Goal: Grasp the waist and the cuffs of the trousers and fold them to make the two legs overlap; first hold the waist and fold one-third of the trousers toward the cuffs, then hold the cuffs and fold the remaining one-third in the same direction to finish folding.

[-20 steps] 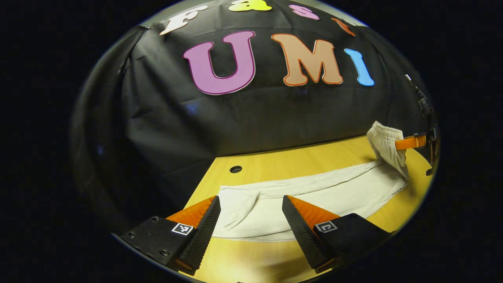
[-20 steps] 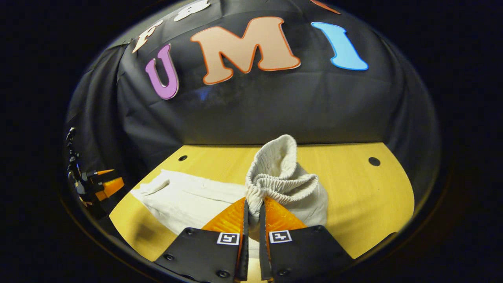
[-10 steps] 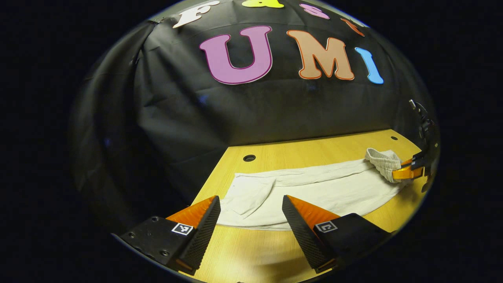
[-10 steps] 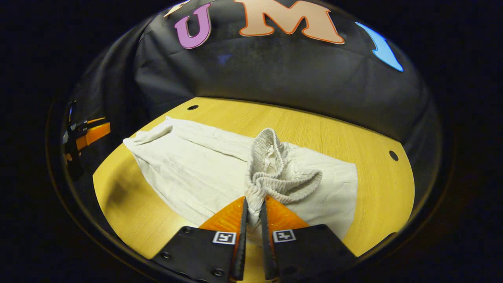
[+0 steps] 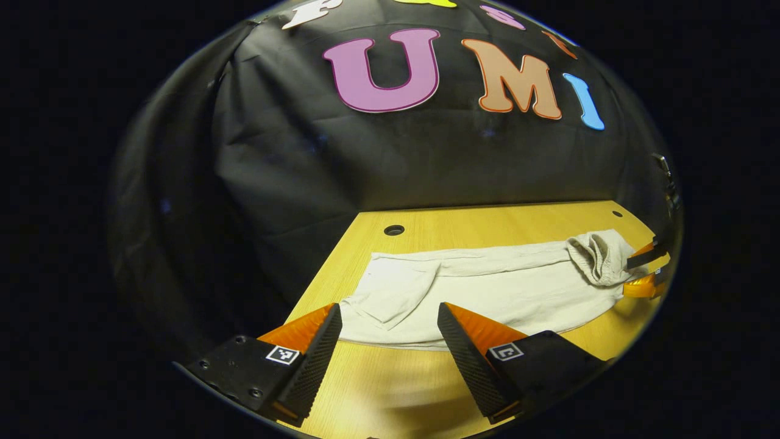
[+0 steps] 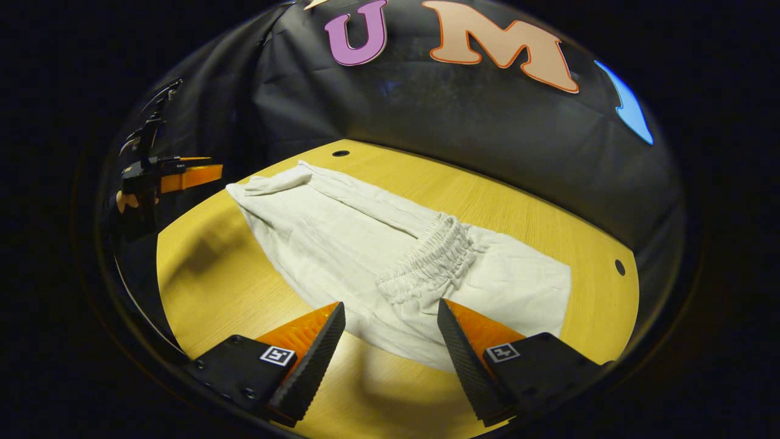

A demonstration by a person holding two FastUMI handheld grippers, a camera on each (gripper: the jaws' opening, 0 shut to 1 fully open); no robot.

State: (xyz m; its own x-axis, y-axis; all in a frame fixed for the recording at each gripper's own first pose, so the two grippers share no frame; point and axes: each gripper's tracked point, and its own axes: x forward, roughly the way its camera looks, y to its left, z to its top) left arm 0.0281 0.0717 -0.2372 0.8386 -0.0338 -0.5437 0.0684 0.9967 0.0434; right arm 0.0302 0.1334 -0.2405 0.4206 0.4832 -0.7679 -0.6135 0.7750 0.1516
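White trousers [image 5: 487,292] lie lengthwise on the yellow table [image 5: 487,216], legs overlapped. The elastic waistband [image 6: 432,256] is folded over and rests on top of the legs. The cuffs [image 6: 274,180] lie at the far end, with one corner turned over. My right gripper [image 6: 390,306] is open just in front of the waistband and holds nothing. In the left gripper view the cuff end [image 5: 390,292] lies right before my left gripper [image 5: 389,310], which is open and hovering above it. The right gripper [image 5: 646,271] shows beside the folded waist [image 5: 600,259], and the left gripper [image 6: 183,177] beyond the cuffs.
Small round holes sit in the table, one [image 5: 394,230] behind the cuffs and another [image 6: 620,267] past the fold. Black cloth walls close off the back and sides. Bare wood [image 6: 213,274] lies between the trousers and the near edge.
The right gripper brought the raised waistband down onto the legs, then opened and let it go. The left gripper stayed open near the cuffs, shifting only slightly.
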